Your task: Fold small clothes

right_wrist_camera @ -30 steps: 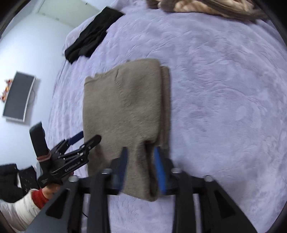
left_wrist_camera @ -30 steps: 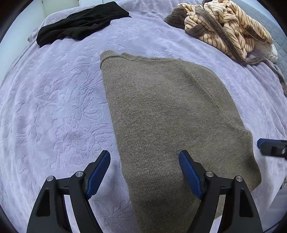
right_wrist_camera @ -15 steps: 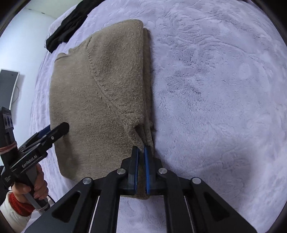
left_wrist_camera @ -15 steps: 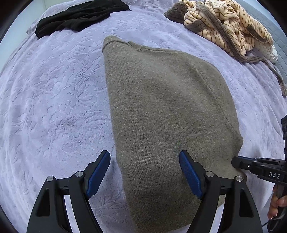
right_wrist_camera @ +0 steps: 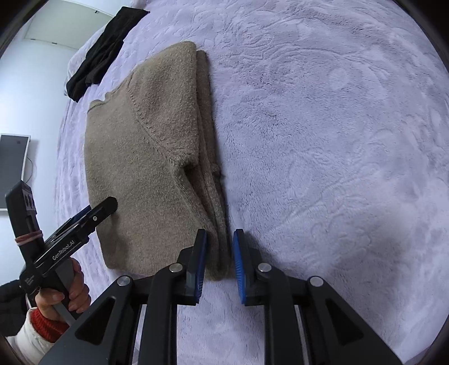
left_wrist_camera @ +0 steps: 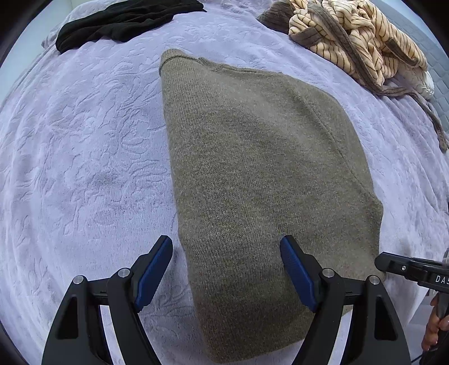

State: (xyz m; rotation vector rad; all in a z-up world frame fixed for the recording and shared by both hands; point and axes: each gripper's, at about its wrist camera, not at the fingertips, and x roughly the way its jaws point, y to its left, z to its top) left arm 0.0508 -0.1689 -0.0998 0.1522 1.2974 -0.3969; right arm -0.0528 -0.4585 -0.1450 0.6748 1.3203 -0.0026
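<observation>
A folded olive-brown knitted sweater (left_wrist_camera: 261,174) lies flat on the lilac bedspread (left_wrist_camera: 84,168); it also shows in the right wrist view (right_wrist_camera: 146,168). My left gripper (left_wrist_camera: 226,273) is wide open and empty, its jaws straddling the sweater's near left edge. My right gripper (right_wrist_camera: 219,262) is partly open, its jaws either side of the sweater's near right corner without pinching it. The right gripper also shows at the right edge of the left wrist view (left_wrist_camera: 404,268).
A black garment (left_wrist_camera: 123,21) lies at the far left of the bed. A striped cream and brown garment (left_wrist_camera: 362,39) is heaped at the far right. A monitor (right_wrist_camera: 12,168) stands by the wall left of the bed.
My right gripper was shut on the sweater's near right corner half a second ago and has now opened and let it go. My left gripper stayed open and moved slightly closer over the sweater.
</observation>
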